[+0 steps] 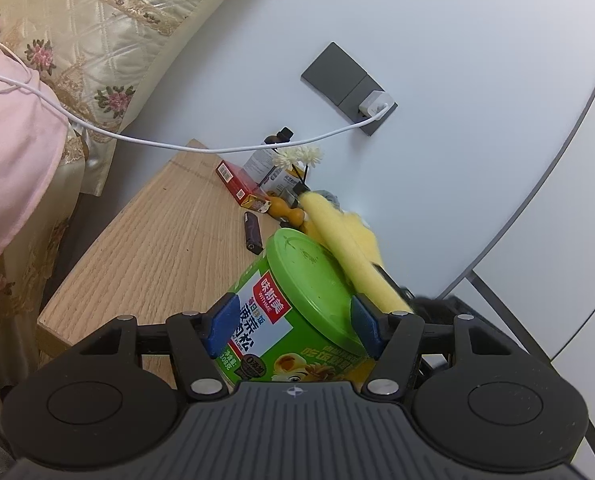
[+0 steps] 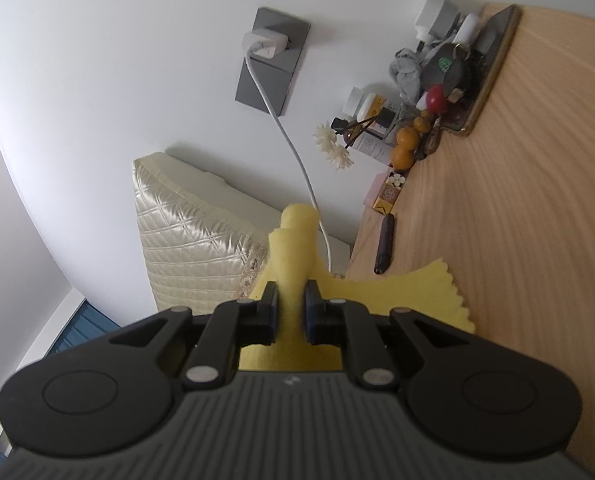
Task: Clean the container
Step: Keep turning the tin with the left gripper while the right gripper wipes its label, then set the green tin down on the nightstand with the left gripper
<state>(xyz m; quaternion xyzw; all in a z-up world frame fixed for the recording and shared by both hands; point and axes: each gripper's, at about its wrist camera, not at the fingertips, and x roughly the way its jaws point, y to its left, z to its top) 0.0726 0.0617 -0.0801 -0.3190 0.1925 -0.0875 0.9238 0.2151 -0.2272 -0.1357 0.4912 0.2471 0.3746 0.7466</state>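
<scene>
The left gripper [image 1: 293, 326] has its jaws clamped on the sides of a green can [image 1: 297, 312], one blue pad on the label side and the other at the rim of the green lid [image 1: 309, 276]. The can is held tilted above the near end of the wooden table [image 1: 157, 240], lid facing up and away from the camera.

The right gripper [image 2: 291, 314] has its jaws pinched tight on a yellow cloth [image 2: 293, 256], which is bunched into a roll that sticks out past the fingertips, with a loose scalloped flap spreading to the right. In the left wrist view the cloth [image 1: 353, 240] lies across the far right edge of the lid, touching it.

Further back on the table sit a dark lighter [image 1: 252, 233], a red box [image 1: 237, 182], an orange gourd figure [image 1: 287, 210], a bottle [image 1: 267, 158] and white flowers [image 1: 297, 156], clustered near the wall. A white cable [image 1: 217, 148] runs from a charger [image 1: 373, 106] in the grey wall socket [image 1: 337, 76] across to the bed, where a quilted pillow [image 1: 109, 20] leans on the wall.
</scene>
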